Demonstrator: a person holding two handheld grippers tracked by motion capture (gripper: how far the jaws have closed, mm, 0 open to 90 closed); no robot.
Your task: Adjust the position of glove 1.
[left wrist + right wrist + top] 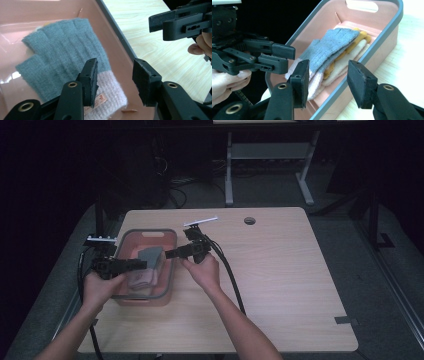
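Now we hold both grippers over the pink tub [167, 285], which sits toward nine o'clock on the bench [280, 285]. Our left gripper [115, 75] has its jaws spread, nothing pinched, hovering above the grey glove [65, 52] that lies on top of a yellow glove [359, 37] and a cream glove [352, 53] inside the tub. Our right gripper [328, 77], at the tub's three o'clock rim, also has its jaws spread and empty.
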